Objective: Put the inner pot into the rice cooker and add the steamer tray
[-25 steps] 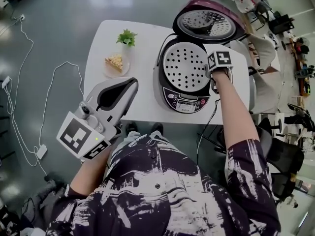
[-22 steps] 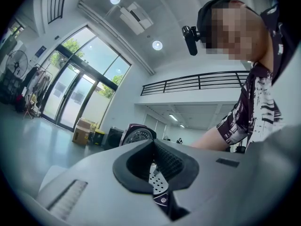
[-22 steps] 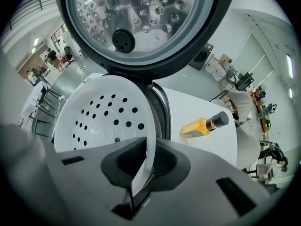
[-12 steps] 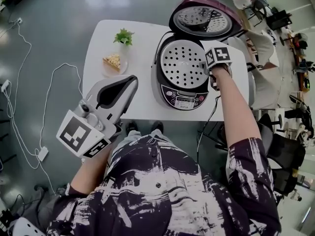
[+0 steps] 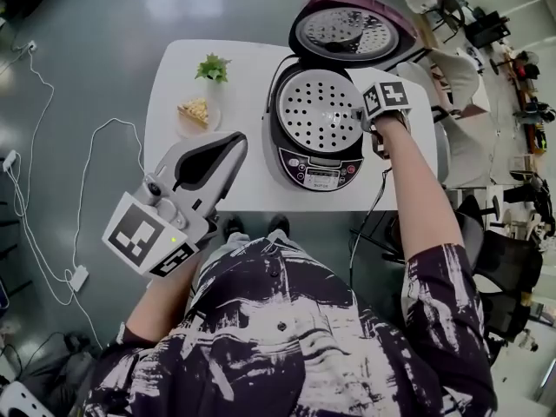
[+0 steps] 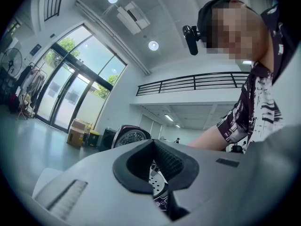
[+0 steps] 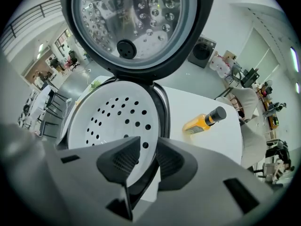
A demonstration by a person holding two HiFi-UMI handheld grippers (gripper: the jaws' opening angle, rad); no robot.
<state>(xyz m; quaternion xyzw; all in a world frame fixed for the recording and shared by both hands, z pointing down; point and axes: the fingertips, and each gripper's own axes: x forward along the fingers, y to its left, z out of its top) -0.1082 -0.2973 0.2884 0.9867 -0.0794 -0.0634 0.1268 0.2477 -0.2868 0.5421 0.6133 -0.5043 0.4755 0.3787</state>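
The rice cooker (image 5: 317, 159) stands open on the white table (image 5: 243, 76), its lid (image 5: 347, 31) tipped back. A white perforated steamer tray (image 5: 317, 111) covers its opening, so the inner pot is hidden beneath. My right gripper (image 5: 368, 118) points steeply down at the tray's right rim. In the right gripper view its jaws (image 7: 148, 145) have just been opening; they straddle the tray (image 7: 113, 121) rim with a gap and do not press on it. My left gripper (image 5: 234, 142) hovers at the table's near left edge, shut and empty, its tips meeting (image 6: 151, 142).
A plate with a cake slice (image 5: 197, 111) and a small green plant (image 5: 213, 66) sit on the table's left part. A yellow bottle (image 7: 204, 120) lies right of the cooker. Cables (image 5: 87, 172) run over the floor at left; chairs (image 5: 452, 85) stand at right.
Neither gripper has visibly shifted; the right one stays at the tray's right rim. Only the head view has drifted slightly.
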